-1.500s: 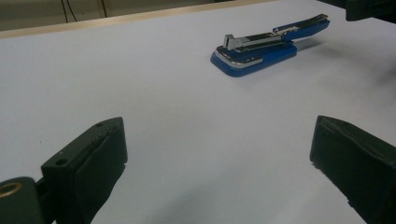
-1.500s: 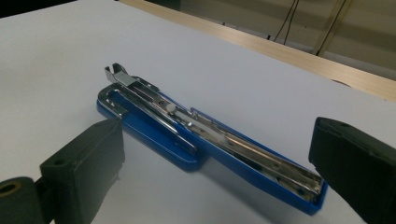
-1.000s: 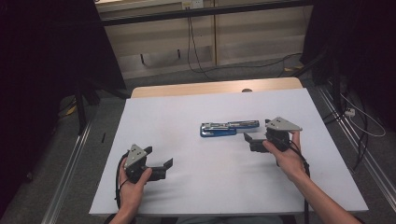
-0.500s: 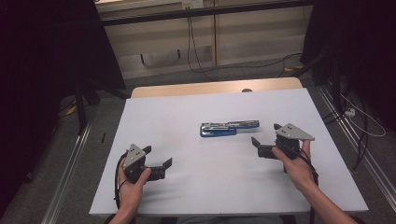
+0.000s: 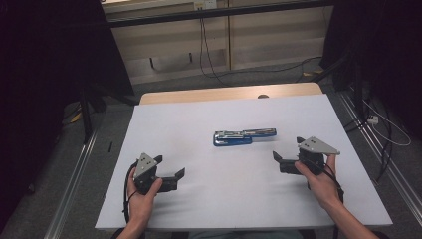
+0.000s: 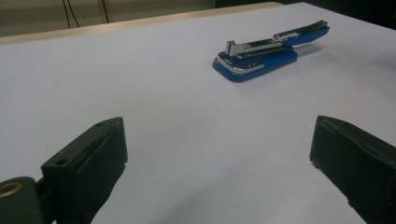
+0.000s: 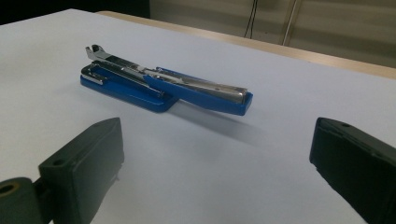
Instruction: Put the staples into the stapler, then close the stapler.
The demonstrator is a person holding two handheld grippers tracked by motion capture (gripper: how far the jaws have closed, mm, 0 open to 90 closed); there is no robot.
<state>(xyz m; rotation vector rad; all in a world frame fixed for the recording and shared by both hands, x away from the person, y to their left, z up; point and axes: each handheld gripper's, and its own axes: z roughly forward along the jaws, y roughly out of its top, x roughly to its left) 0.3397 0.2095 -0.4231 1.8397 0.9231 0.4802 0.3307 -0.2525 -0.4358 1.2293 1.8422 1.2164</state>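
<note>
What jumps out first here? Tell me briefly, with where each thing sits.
The blue stapler stands out most: it lies swung open near the middle of the white table, its metal staple channel exposed. Nearer the person, the left tool and the right tool sit low on either side of it, both with jaws wide apart and holding nothing. The room around the table is dark.
</note>
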